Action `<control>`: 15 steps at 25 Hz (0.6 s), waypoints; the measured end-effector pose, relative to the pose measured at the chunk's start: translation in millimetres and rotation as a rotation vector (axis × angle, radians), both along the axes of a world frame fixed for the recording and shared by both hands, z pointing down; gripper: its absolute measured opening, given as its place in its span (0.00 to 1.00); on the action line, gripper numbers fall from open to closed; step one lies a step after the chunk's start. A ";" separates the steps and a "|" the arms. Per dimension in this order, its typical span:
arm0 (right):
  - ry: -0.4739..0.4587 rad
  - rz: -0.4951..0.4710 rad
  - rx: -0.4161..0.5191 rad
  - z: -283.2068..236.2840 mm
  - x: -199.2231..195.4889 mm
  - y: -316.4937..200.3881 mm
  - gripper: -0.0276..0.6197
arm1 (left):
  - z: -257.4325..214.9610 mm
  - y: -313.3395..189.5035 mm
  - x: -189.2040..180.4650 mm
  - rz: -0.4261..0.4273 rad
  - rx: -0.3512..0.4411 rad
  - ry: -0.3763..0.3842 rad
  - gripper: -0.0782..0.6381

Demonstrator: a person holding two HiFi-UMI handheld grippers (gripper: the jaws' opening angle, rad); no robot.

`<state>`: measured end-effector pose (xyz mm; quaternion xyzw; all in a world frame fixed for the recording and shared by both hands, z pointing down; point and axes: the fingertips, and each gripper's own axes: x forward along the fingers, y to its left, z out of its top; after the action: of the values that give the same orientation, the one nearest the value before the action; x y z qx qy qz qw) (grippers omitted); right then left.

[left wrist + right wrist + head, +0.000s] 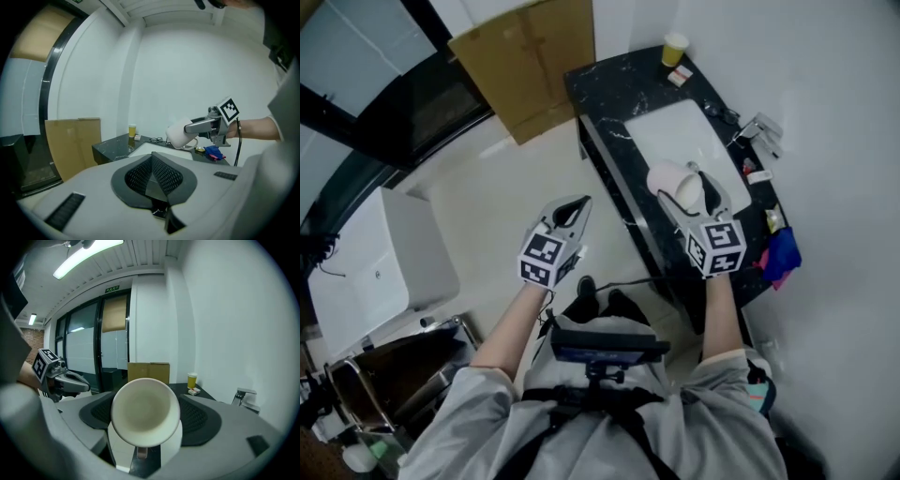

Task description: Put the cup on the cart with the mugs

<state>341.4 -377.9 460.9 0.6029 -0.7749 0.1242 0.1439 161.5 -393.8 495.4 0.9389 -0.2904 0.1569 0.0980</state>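
A white cup (671,182) lies on its side between the jaws of my right gripper (692,190), which is shut on it above the white sink basin (682,134). In the right gripper view the cup's empty mouth (146,411) faces the camera and its handle hangs below. The left gripper view shows the cup (177,134) held in the air by the right gripper (202,125). My left gripper (571,212) hovers over the floor left of the counter, its jaws together with nothing between them (152,174). No cart with mugs shows clearly.
A black marble counter (614,86) carries the basin, a faucet (760,130), a yellow paper cup (674,49) and a blue cloth (781,255). A cardboard sheet (530,61) leans at the back. A white cabinet (389,262) and a chrome frame (370,384) stand at left.
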 end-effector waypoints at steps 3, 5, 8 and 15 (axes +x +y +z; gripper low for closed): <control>-0.002 -0.074 0.013 0.5 -13.6 6.7 0.71 | -4.9 11.7 -17.2 -0.074 0.015 -0.008 0.11; -0.025 -0.129 0.014 1.2 -27.5 12.0 0.71 | -7.2 21.1 -33.3 -0.136 0.020 -0.017 0.11; -0.040 -0.221 0.009 3.8 -51.1 19.8 0.71 | -7.9 42.0 -58.1 -0.229 0.019 -0.024 0.11; -0.064 -0.430 0.001 1.9 -113.1 60.4 0.71 | -10.8 105.1 -115.7 -0.430 0.037 -0.044 0.11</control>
<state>228.3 -317.5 462.8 0.4196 -0.8898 0.1093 0.1424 45.9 -288.7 484.6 0.8534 -0.4887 0.1474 0.1056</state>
